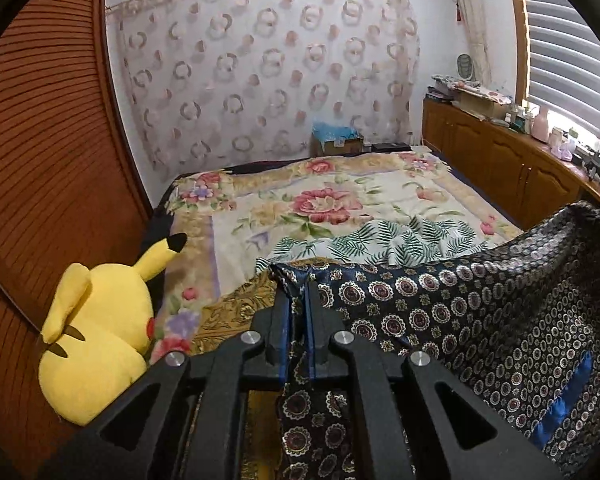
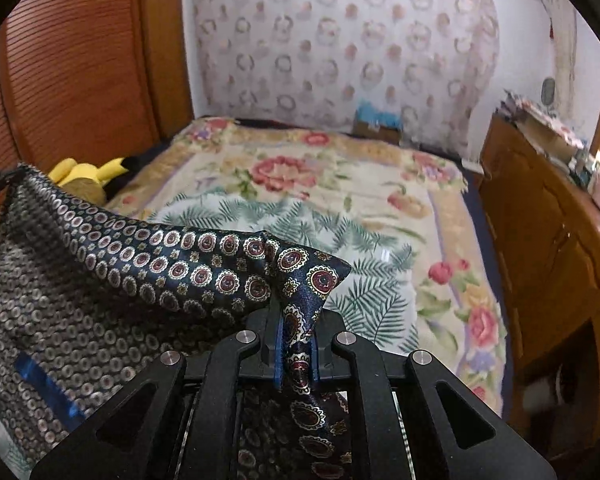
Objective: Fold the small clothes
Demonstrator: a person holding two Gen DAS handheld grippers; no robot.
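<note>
Left gripper (image 1: 298,280): jaws pressed together on one corner of the dark medallion-print garment (image 1: 480,312); the cloth runs back between the blue pads (image 1: 309,320) and hangs under the gripper body.
Right gripper (image 2: 296,320): jaws likewise clamped on the other corner of the same garment (image 2: 100,280); a pointed tip of cloth sticks out past the fingertips and folds over to the right.
Garment: navy silky fabric with red-and-white round medallions, stretched between the two grippers and sagging in the middle; the reverse side shows a smaller ring pattern and a bright blue strip (image 2: 46,386).
Garment's place: held up over the near edge of the bed (image 1: 380,184), not lying flat; whether its lower hem touches the bedspread cannot be told.
Second garment (image 1: 380,240): white cloth with green fern leaves, crumpled on the bedspread just beyond the held one, toward the bed's near right side.
Bedspread: cream with pink flowers and a golden border, covering the whole bed.
Yellow plush toy (image 1: 96,344): lies at the bed's left edge, against the brown slatted wall (image 1: 40,160).
Far end: a patterned curtain (image 1: 268,80) behind the bed's far edge.
Right side: a wooden cabinet (image 1: 500,156) along the bed's right edge, its top crowded with small items.
</note>
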